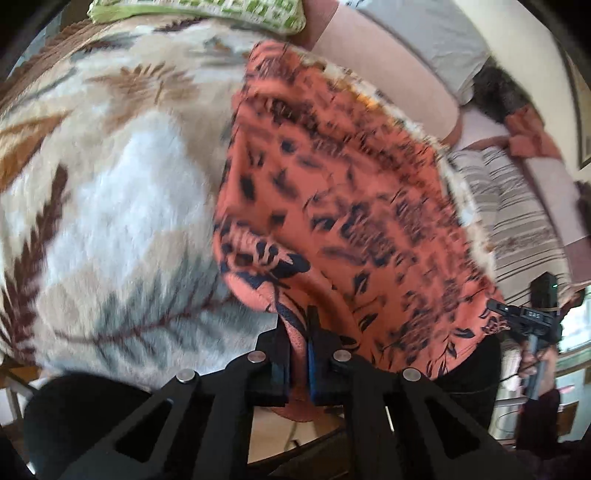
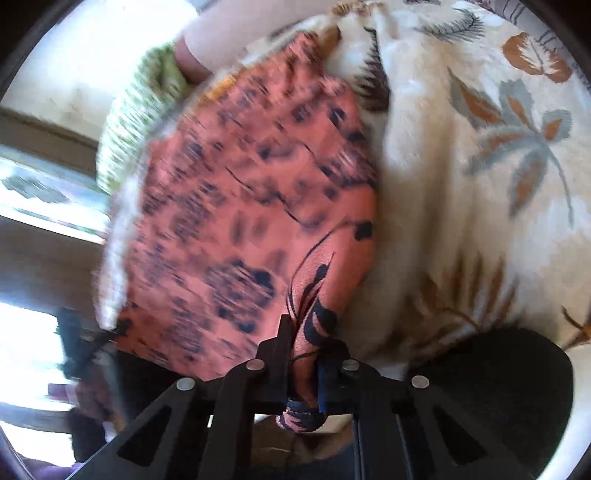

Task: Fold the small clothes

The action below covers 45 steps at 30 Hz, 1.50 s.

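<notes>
An orange garment with a dark leaf print (image 1: 332,192) is stretched over a fluffy cream blanket with leaf patterns (image 1: 110,184). My left gripper (image 1: 297,332) is shut on one corner of the garment, cloth pinched between its black fingers. My right gripper (image 2: 303,354) is shut on another corner of the same garment (image 2: 251,192), a bunch of cloth hanging below the fingers. In the left wrist view the right gripper (image 1: 532,317) shows at the garment's far right edge. Both frames are motion-blurred.
A green and white patterned cushion (image 1: 199,11) lies at the blanket's far end. A person's arm (image 1: 388,62) and a striped cloth (image 1: 517,206) lie beyond the garment. The blanket (image 2: 480,147) fills the right side of the right wrist view.
</notes>
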Tool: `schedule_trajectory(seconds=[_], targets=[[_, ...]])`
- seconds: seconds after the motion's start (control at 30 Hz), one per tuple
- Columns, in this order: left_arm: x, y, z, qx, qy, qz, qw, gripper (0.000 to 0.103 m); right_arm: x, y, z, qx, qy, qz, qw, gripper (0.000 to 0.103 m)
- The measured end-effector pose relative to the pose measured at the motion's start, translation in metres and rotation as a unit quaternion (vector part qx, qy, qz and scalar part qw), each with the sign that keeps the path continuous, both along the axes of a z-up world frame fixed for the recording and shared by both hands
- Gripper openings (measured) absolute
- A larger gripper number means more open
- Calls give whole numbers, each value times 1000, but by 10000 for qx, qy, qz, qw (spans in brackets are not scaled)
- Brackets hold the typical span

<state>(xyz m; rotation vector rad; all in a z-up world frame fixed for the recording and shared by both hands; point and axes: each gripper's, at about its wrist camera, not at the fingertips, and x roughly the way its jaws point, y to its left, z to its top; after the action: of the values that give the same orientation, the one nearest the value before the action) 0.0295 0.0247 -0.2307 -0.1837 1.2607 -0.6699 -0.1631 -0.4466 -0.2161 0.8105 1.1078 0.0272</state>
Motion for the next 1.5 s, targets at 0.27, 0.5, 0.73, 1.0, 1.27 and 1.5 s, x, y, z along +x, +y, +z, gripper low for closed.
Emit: schedule_trajectory(seconds=[0.27, 0.5, 0.73, 1.0, 1.27, 1.5], targets=[[75, -15, 62, -666, -349, -51, 9972, 7, 48, -51, 44, 732, -1283, -722, 9864, 11], [183, -51, 78, -684, -355, 90, 9970, 7, 150, -105, 51, 367, -1411, -1271, 9811, 10], [317, -102, 54, -653, -148, 645, 9957, 8, 271, -169, 34, 219, -1356, -1954, 9711, 10], [355, -109, 2, -335, 10, 1216, 9920, 15, 321, -218, -63, 1693, -950, -2903, 9370, 15], [286, -53, 77, -92, -1565, 1808, 9710, 58, 224, -237, -22, 879, -1999, -3737, 9015, 83], [206, -111, 48, 402, -1721, 1034, 9788, 72, 289, -93, 24, -798, -1065, -1112, 9848, 70]])
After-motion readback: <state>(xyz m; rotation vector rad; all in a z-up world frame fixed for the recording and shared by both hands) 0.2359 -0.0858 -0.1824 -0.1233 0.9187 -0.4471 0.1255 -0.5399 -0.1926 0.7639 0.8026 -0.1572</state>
